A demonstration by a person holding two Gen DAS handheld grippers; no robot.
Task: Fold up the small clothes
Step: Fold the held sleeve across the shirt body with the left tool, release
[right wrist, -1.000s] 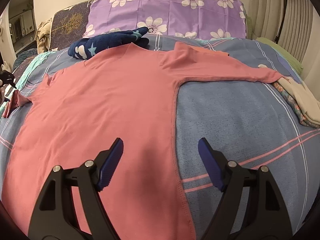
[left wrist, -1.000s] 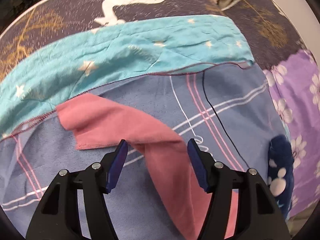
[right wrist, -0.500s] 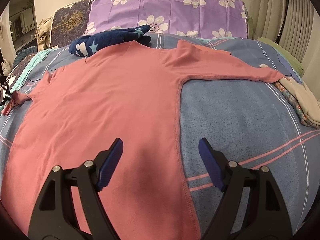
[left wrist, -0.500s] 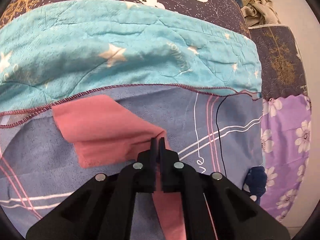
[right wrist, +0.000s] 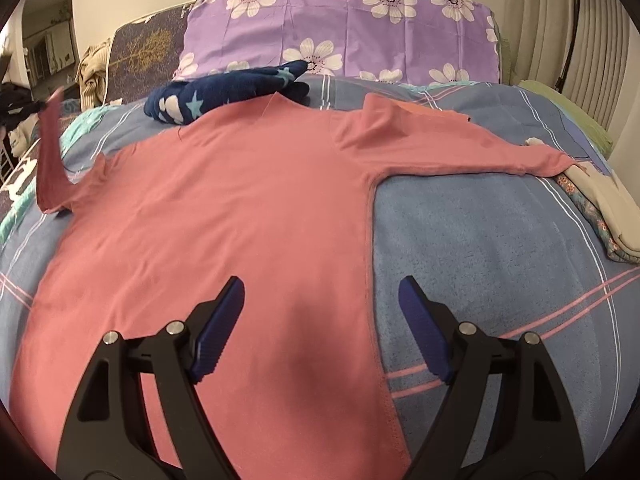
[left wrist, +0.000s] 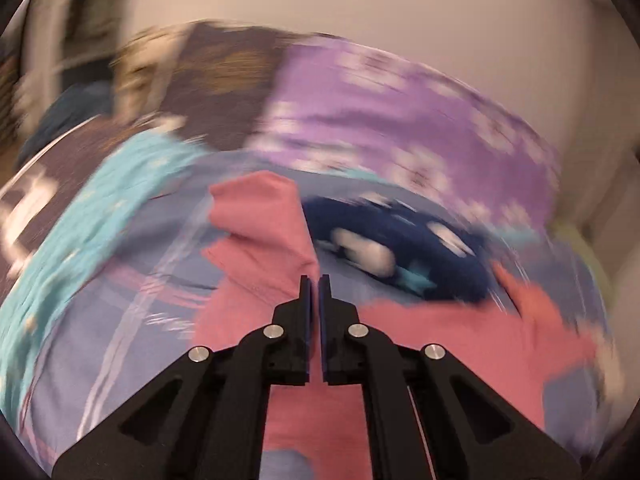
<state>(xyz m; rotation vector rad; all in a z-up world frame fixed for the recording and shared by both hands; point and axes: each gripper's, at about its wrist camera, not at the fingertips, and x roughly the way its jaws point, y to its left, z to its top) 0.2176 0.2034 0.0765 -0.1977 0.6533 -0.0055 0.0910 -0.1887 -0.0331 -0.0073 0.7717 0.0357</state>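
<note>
A pink long-sleeved shirt (right wrist: 240, 200) lies spread flat on the blue plaid bed cover (right wrist: 500, 260). My left gripper (left wrist: 315, 280) is shut on the shirt's left sleeve (left wrist: 260, 224), holding it up off the bed. The right wrist view shows that gripper (right wrist: 24, 106) at the far left, with the lifted sleeve (right wrist: 50, 160) hanging from it. My right gripper (right wrist: 322, 292) stands open just above the shirt's lower right side, nothing between its fingers. The other sleeve (right wrist: 500, 156) stretches out flat to the right. The left wrist view is blurred by motion.
A navy garment with stars (right wrist: 224, 94) lies just beyond the shirt's collar. Behind it stands a purple flowered pillow (right wrist: 340, 28). Pale folded clothes (right wrist: 600, 208) sit at the right edge. A teal star blanket (left wrist: 80, 220) lies along the left.
My left gripper shut on the left sleeve, then lifted it off the bed and swung round toward the shirt's body. The right gripper has kept still and open.
</note>
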